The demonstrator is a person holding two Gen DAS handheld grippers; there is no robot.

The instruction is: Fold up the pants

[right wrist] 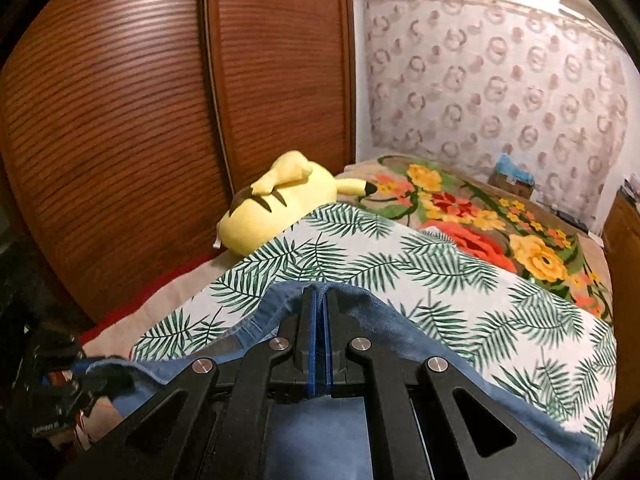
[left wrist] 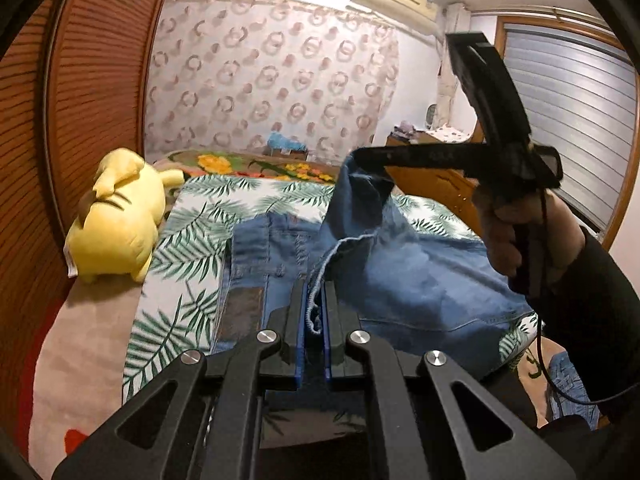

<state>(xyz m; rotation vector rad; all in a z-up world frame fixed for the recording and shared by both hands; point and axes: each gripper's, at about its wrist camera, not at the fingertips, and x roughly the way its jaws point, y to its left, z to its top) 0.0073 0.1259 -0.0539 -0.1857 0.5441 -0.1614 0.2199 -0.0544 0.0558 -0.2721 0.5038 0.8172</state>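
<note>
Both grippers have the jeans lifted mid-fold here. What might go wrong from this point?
1. The left gripper pinches only the frayed hem of the jeans, so the denim might slip out.
2. The right gripper holds its edge higher, so the fold could land skewed.
3. The plush toy lies close beside the leaf-print cloth; swinging fabric may brush it.

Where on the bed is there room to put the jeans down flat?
The leaf-print sheet is bare between the jeans and the flowered blanket. A narrow strip is also free between the jeans and the yellow plush toy. It is crowded near the toy by the wooden doors.
</note>
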